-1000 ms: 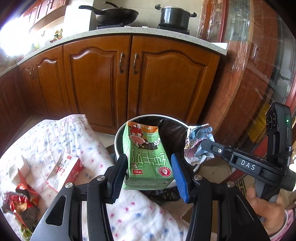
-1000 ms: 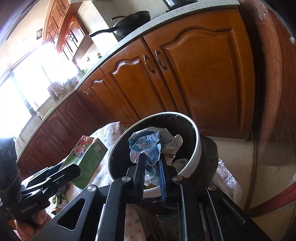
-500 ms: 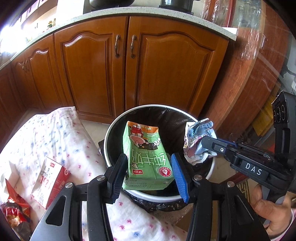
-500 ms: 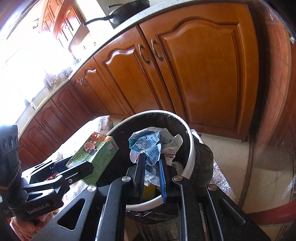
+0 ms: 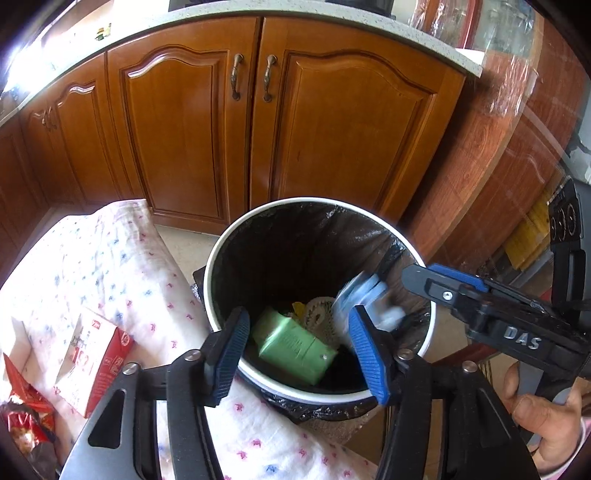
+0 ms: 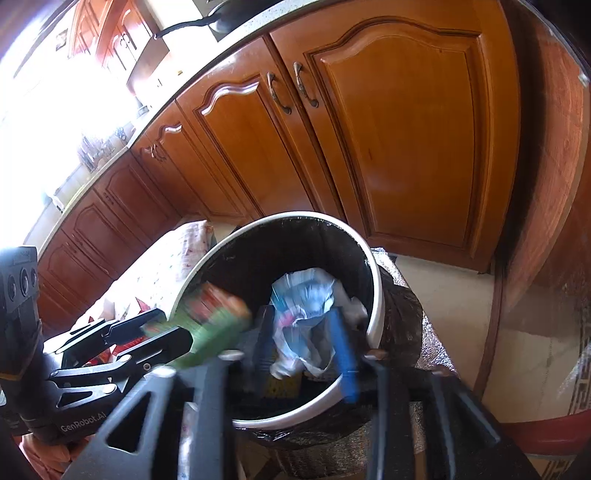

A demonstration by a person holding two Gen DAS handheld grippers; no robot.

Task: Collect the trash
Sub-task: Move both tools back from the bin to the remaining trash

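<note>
Left gripper point(image 5: 301, 349), jaws just opened and clear of the green carton point(image 5: 293, 341), which lies inside the black-lined bin point(image 5: 221, 258); right gripper point(image 6: 304, 347), lettered "DAS", jaws likewise just opened around the blurred blue-white wrapper point(image 6: 306, 306) over the bin. "GenRobot.AI" marks the left gripper's body. On the patterned cloth point(image 5: 110, 258) beside the bin lie a red-and-white carton point(image 5: 92, 350), print unreadable, and a red wrapper point(image 5: 22, 413); wooden cabinets point(image 5: 332, 129) stand behind.

Wooden cabinet doors point(image 5: 295, 129) with arched panels and curved metal handles point(image 5: 252, 77) filled the upper middle of the frame, under a pale speckled countertop point(image 5: 332, 18). Bright window light point(image 6: 40, 110) washed out the upper left. Pale floor tile point(image 6: 450, 291) lay at lower right.
</note>
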